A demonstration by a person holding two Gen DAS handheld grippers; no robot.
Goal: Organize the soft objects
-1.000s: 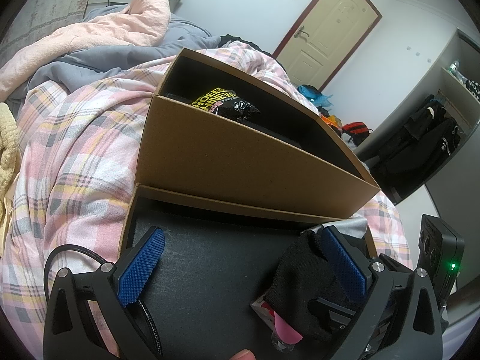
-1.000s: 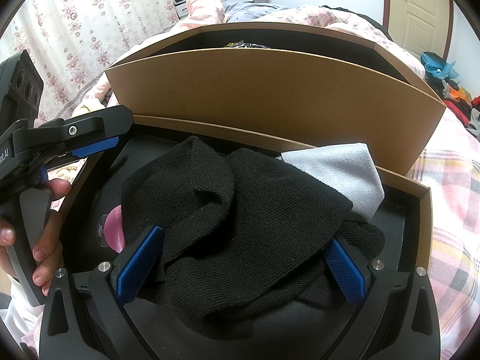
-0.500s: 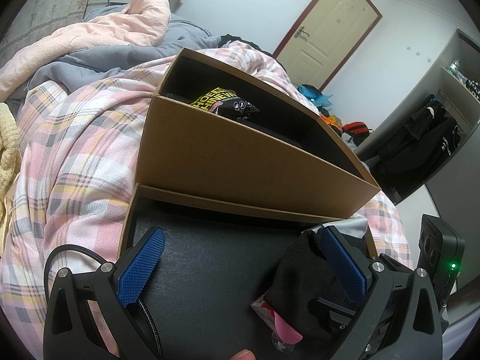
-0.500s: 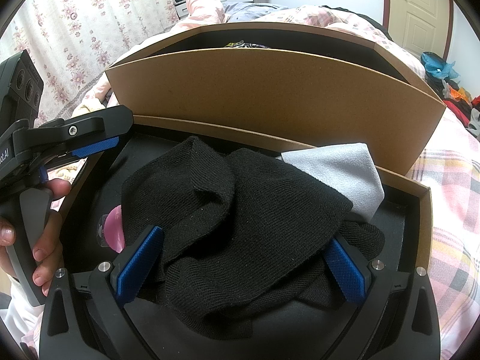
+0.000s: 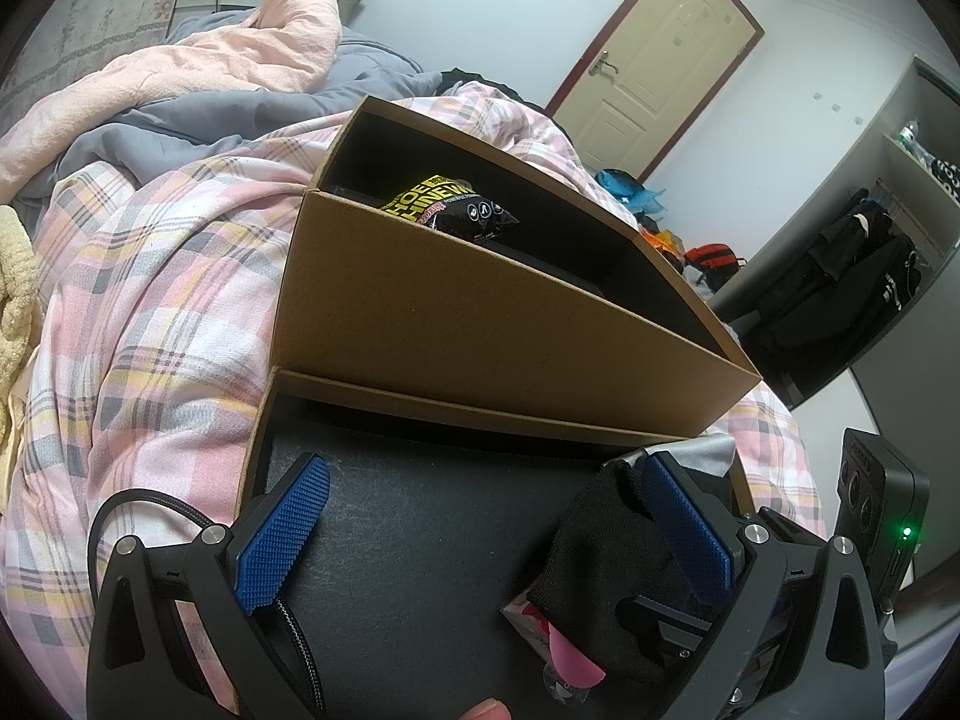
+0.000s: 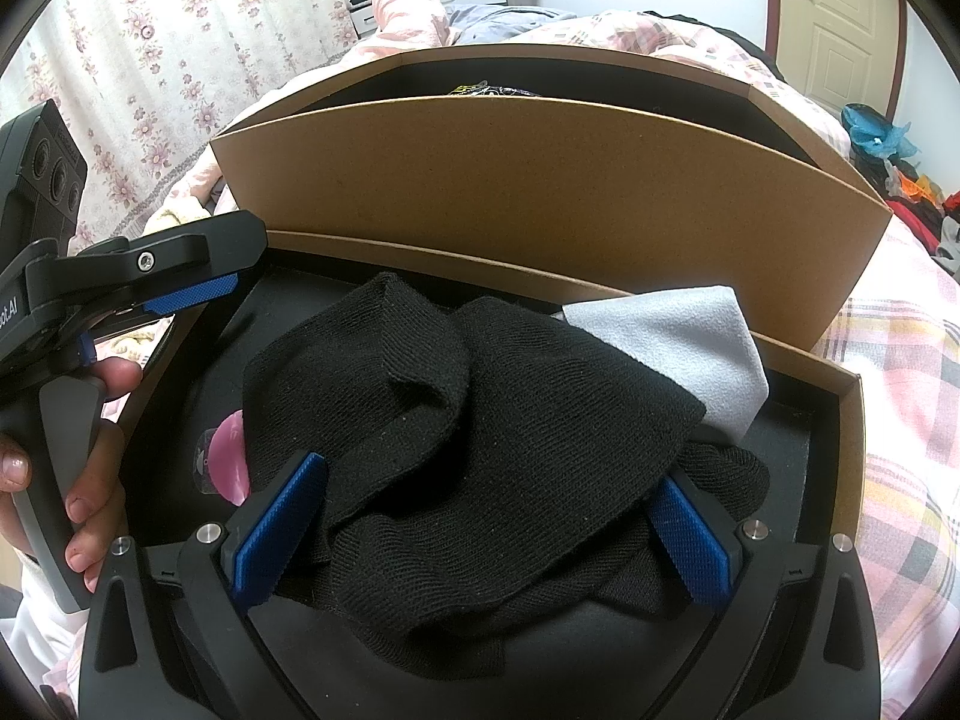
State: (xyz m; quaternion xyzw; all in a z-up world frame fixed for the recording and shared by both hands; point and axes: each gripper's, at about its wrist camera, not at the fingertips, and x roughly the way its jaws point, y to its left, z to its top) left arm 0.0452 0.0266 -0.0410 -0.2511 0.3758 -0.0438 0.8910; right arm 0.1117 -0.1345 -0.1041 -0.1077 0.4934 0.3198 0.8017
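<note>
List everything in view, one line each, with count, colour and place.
black knit fabric: one heap, black, in the shallow lid
grey cloth: 1, grey, under the heap's far right
pink item: 1, pink, left of the heap
shallow lid: 1, brown, black inside, nearest
deep box: 1, brown, behind the lid
snack packet: 1, black and yellow, in the deep box
plaid bedding: pink, beneath the boxes
door: 1, cream, far wall
left gripper: open, over the lid
right gripper: open, astride the heap

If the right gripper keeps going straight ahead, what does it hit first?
Most likely the black knit fabric bunched between its open fingers, in the shallow tray; depth is uncertain.
</note>
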